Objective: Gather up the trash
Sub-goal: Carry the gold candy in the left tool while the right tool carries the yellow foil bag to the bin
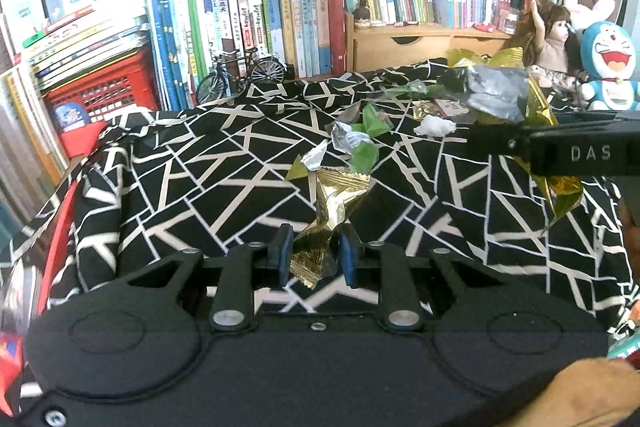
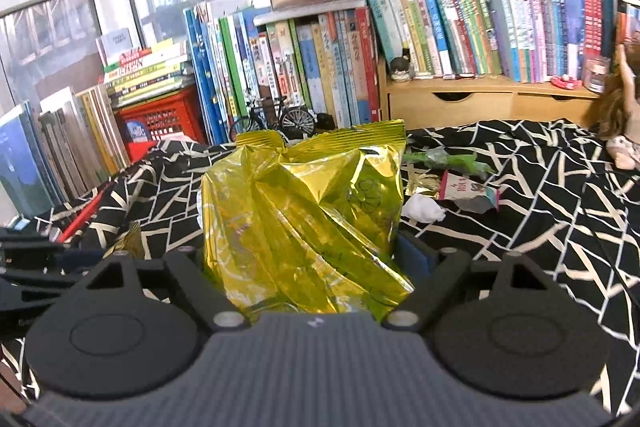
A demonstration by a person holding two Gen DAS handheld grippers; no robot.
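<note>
Hand-held gripper [image 1: 316,259] on the left pinching a crumpled gold wrapper [image 1: 330,211]; right hand-held gripper [image 2: 308,259] clamped around a big yellow snack bag [image 2: 312,211].

Both are above a black-and-white patterned cloth [image 1: 192,187] on the tabletop. Beyond the gold wrapper lie silver and green scraps [image 1: 356,141] and a white paper wad [image 1: 434,126], uncollected. Risks, judged: the thin wrapper is caught only at its lower end and could slip free; the slick, puffy bag might slide out of its wide grip.
</note>
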